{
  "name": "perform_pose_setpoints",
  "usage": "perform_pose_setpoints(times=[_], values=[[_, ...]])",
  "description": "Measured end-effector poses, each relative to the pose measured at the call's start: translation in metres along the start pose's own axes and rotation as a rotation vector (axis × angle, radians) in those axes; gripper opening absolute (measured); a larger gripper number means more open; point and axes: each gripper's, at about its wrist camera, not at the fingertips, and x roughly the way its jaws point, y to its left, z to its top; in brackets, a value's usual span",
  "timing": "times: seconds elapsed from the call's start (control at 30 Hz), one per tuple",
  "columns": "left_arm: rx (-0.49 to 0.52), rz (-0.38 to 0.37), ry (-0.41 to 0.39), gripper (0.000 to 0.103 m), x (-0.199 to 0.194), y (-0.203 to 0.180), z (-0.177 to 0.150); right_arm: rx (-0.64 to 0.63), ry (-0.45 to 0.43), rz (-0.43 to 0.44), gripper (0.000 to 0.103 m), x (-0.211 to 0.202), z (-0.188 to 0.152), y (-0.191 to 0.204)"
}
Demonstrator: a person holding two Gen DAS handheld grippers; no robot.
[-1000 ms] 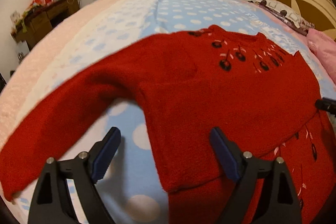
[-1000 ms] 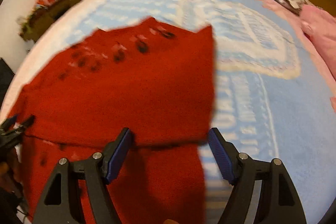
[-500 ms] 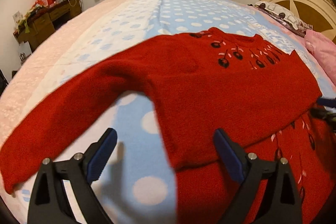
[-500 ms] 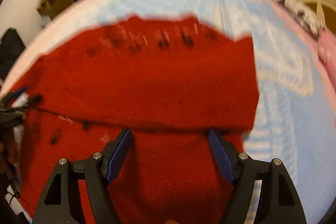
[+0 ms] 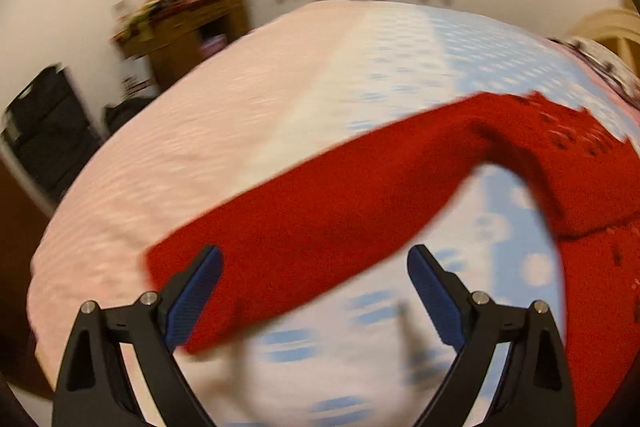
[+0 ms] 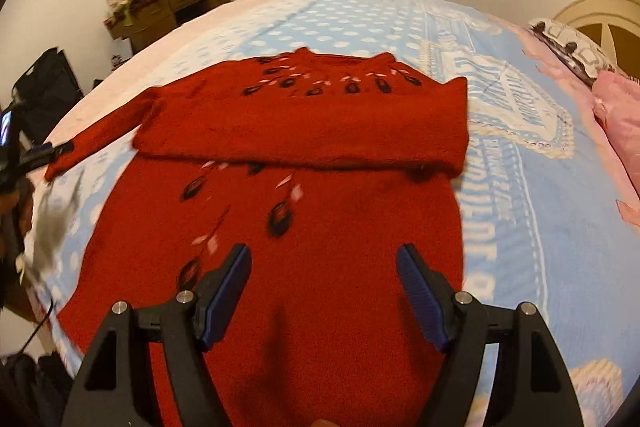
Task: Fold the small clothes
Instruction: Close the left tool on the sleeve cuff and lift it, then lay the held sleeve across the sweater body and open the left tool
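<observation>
Red sweater (image 6: 304,131) lies flat on the bed (image 6: 532,211), fuzzy knit with a nap that blurs its outline. Dark teardrop motifs with pale pink flecks ring the neckline and trail down the front. One sleeve is folded across the chest as a thick horizontal band, its lower edge a soft straight fold line, its cuff end reaching the sweater's right side in the right wrist view. The other sleeve (image 5: 320,211) is stretched out sideways and slightly downhill over the bedding — a long tapering strip ending in a squared cuff near the bed's edge.

Bedding: light blue fleece blanket with white dots and a printed emblem; beside it a pink, ribbed-looking cover (image 5: 192,147). A pink pillow (image 6: 620,123) sits by the cream headboard.

Left gripper (image 5: 314,279): jaws spread wide, having just been opening; the blue ribbed pads bracket the sleeve's cuff end in view without pressing on it. Whether it touches the cloth I cannot tell — the frame is smeared.

Right gripper (image 6: 324,281): jaws apart over the sweater's lower body, nothing clamped between the pads.

Room to move: open blanket to the right of the sweater up to the pillow; on the outstretched-sleeve side the bed drops off toward a cluttered wooden desk (image 6: 168,7) and dark bags on the floor.
</observation>
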Motion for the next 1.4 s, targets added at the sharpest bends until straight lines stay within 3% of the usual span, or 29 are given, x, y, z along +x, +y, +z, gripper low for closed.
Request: perform_pose_setpoints(times=[0.17, 0.3, 0.43, 0.6, 0.67, 0.73, 0.77, 1.0, 1.2, 1.4], values=[[-0.134, 0.108, 0.028, 0.096, 0.012, 0.062, -0.011, -0.062, -0.024, 0.017, 0.076, -0.014, -0.018, 0.027], [-0.219, 0.094, 0.041, 0.095, 0.024, 0.087, -0.017, -0.089, -0.029, 0.026, 0.076, -0.016, -0.024, 0.043], [-0.285, 0.032, 0.079, 0.081, 0.042, 0.094, -0.022, -0.093, -0.034, 0.037, 0.076, -0.016, -0.026, 0.052], [-0.250, 0.029, 0.045, 0.073, 0.044, 0.077, -0.020, -0.087, -0.037, 0.052, 0.076, -0.015, -0.026, 0.059], [-0.235, 0.014, 0.034, 0.057, 0.045, 0.074, -0.018, -0.083, -0.040, 0.057, 0.076, -0.015, -0.026, 0.062], [-0.225, -0.015, 0.038, 0.022, 0.046, 0.073, -0.014, -0.081, -0.045, 0.062, 0.076, -0.015, -0.027, 0.064], [-0.230, -0.036, 0.043, 0.011, 0.044, 0.075, -0.013, -0.079, -0.047, 0.064, 0.076, -0.016, -0.027, 0.064], [-0.262, -0.133, 0.026, 0.010, 0.023, 0.073, 0.008, -0.050, -0.067, 0.069, 0.076, -0.022, -0.029, 0.058], [-0.324, -0.284, -0.011, 0.010, -0.006, 0.062, 0.046, -0.018, -0.089, 0.074, 0.076, -0.028, -0.029, 0.050], [-0.289, -0.449, -0.102, 0.009, -0.056, 0.016, 0.086, -0.008, -0.106, 0.077, 0.076, -0.034, -0.032, 0.045]])
